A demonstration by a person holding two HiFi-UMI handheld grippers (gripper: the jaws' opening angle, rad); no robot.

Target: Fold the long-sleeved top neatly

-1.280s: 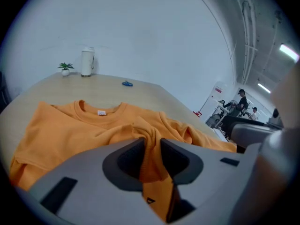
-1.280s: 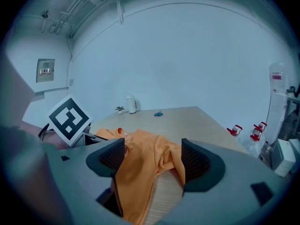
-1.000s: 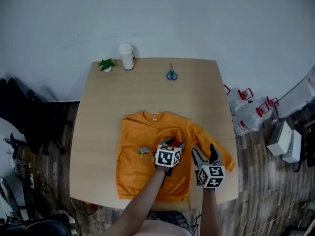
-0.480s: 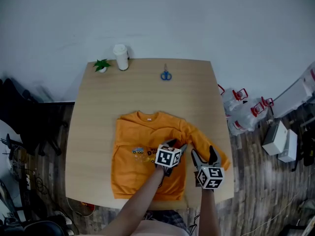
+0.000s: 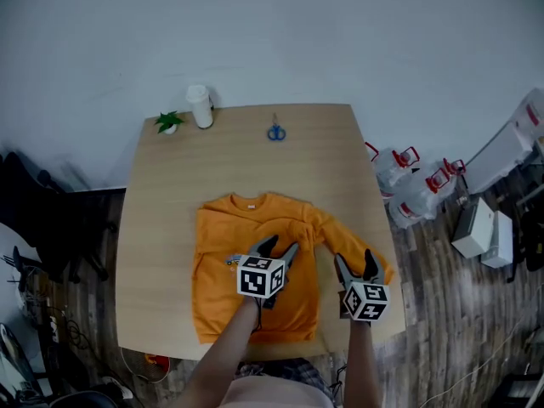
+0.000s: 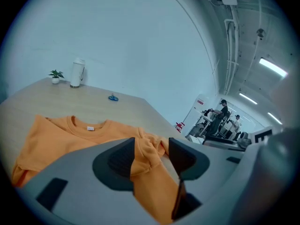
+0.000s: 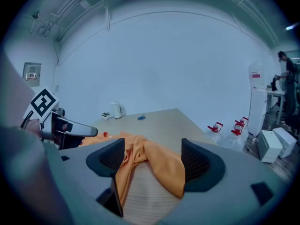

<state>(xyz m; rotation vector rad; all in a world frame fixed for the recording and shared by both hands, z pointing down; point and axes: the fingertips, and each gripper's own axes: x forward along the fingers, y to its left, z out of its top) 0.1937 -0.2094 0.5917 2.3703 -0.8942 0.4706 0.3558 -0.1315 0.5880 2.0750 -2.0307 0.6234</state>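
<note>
An orange long-sleeved top (image 5: pixel 223 253) lies flat, front up, on the wooden table (image 5: pixel 170 194), collar toward the far side. Its right sleeve (image 5: pixel 338 233) is bunched and runs toward the table's right edge. My left gripper (image 5: pixel 277 248) hovers over the middle of the top, open; in the left gripper view the crumpled sleeve (image 6: pixel 148 150) shows through the gap of that gripper (image 6: pixel 152 156), with neither pad pressing on it. My right gripper (image 5: pixel 355 263) stands wide open near the sleeve's end, the sleeve (image 7: pixel 159 165) lying on the table ahead of this gripper (image 7: pixel 152 161).
Blue scissors (image 5: pixel 275 132), a white cup (image 5: pixel 201 107) and a small potted plant (image 5: pixel 169 122) stand along the table's far edge. Water jugs (image 5: pixel 408 185) and boxes sit on the floor to the right. The table's near edge runs just under the top's hem.
My left gripper has risen and moved left, from beside the sleeve to over the middle of the top. The right gripper has shifted only slightly. The top has not moved.
</note>
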